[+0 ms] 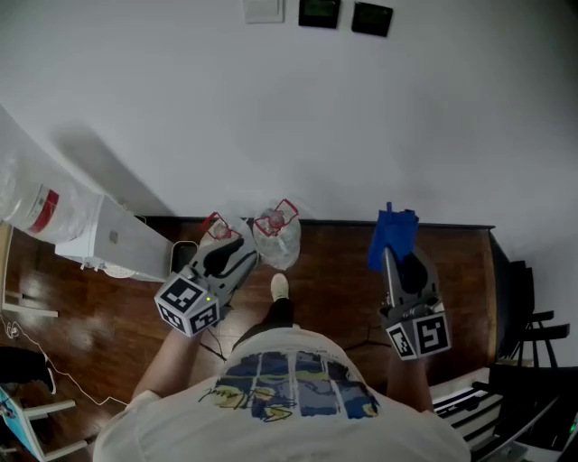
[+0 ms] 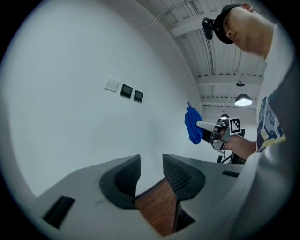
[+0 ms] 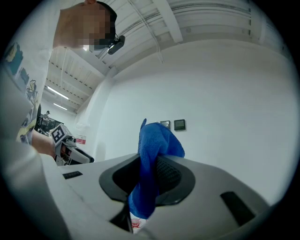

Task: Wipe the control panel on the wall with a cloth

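Two black control panels (image 1: 320,11) (image 1: 372,18) and a white switch plate (image 1: 263,9) sit high on the white wall. My right gripper (image 1: 396,255) is shut on a blue cloth (image 1: 392,235), which bunches up above its jaws and hangs well below the panels. In the right gripper view the cloth (image 3: 154,159) fills the jaw gap, with the panels (image 3: 179,124) beyond it. My left gripper (image 1: 235,250) stands open and holds nothing. The left gripper view shows bare jaws, the panels (image 2: 125,90) and the cloth (image 2: 192,125).
A clear plastic bag with red print (image 1: 277,235) lies on the wooden floor (image 1: 334,271) by the wall. White wrapped goods (image 1: 50,212) and a white box (image 1: 122,242) stand at the left. Black chairs (image 1: 528,316) are at the right.
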Action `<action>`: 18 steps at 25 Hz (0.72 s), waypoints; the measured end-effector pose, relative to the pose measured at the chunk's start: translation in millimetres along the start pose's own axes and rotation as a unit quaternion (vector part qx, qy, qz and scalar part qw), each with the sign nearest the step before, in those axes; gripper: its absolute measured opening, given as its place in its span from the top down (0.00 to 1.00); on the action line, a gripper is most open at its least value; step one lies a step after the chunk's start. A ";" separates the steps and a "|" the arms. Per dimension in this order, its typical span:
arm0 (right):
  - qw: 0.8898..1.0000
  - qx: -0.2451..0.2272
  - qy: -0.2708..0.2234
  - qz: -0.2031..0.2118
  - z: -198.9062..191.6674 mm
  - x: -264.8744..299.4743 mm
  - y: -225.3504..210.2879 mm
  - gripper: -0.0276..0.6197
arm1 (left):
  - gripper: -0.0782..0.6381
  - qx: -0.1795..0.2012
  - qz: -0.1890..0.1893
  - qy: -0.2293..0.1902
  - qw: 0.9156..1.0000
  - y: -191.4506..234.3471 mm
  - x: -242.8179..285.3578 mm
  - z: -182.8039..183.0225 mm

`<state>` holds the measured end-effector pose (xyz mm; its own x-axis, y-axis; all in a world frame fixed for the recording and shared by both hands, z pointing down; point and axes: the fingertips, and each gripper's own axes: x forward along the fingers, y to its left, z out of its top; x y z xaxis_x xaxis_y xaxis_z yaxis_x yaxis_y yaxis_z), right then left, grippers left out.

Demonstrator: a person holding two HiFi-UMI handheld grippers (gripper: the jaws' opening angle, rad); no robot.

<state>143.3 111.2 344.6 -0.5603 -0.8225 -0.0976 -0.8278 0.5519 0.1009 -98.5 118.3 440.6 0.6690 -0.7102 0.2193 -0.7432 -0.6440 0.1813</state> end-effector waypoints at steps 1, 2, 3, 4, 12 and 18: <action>1.000 0.003 0.002 0.002 -3.8 -7.4 5.5 0.84 | 0.71 0.000 0.005 0.001 1.000 -4.3 -7.2 -3.6; 1.000 0.005 0.004 0.004 -7.2 -14.3 10.0 0.84 | 0.71 0.000 0.010 0.001 1.000 -8.5 -13.8 -6.6; 1.000 0.008 0.006 0.004 -10.1 -20.8 13.2 0.84 | 0.71 -0.001 0.014 0.000 1.000 -12.8 -19.7 -9.0; 1.000 0.010 0.007 0.005 -12.2 -26.6 15.7 0.84 | 0.71 -0.001 0.018 -0.001 1.000 -16.8 -25.1 -10.6; 1.000 0.012 -0.003 0.007 -7.8 -47.5 26.0 0.84 | 0.71 0.010 0.032 -0.010 0.999 -34.3 -40.7 -7.3; 1.000 0.019 -0.008 0.002 -8.1 -53.9 23.3 0.84 | 0.71 0.024 0.023 -0.008 0.999 -42.5 -32.2 1.8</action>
<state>154.4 167.2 360.2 -0.5643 -0.8179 -0.1121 -0.8255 0.5608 0.0631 -88.4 168.0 424.2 0.6347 -0.7435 0.2105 -0.7718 -0.6233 0.1254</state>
